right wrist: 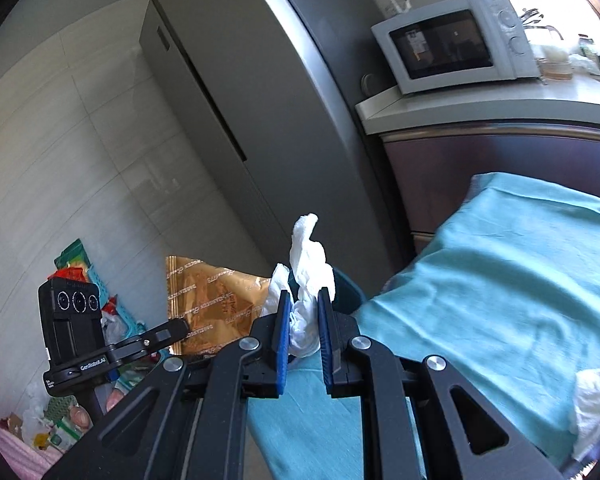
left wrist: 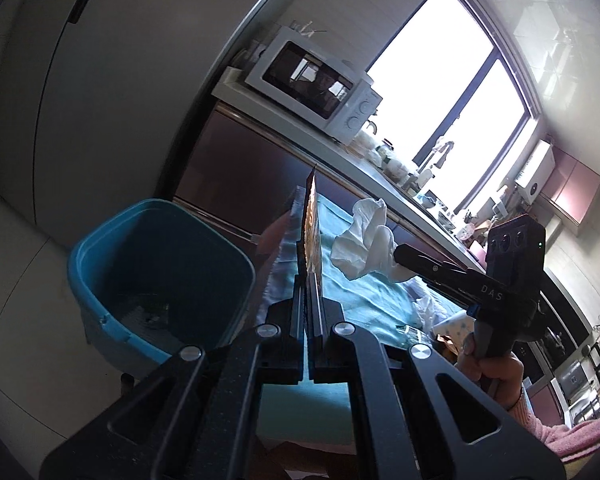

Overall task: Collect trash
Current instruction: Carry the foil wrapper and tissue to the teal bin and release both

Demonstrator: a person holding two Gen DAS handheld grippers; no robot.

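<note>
Wrapper, flat gold foil (left wrist: 311,236), was clamped in the left gripper (left wrist: 309,280); crumpled white tissue (right wrist: 308,276) was pinched in the right gripper (right wrist: 303,320). Both should clear the blue plastic bin's (left wrist: 100,248) rim before release.

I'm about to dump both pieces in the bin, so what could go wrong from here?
1. The left gripper pinches the gold snack wrapper only by its edge; it could slip out and land beside the blue bin.
2. The crumpled tissue in the right gripper hangs loosely and is over the teal cloth, not the bin; released now, it would miss.
</note>
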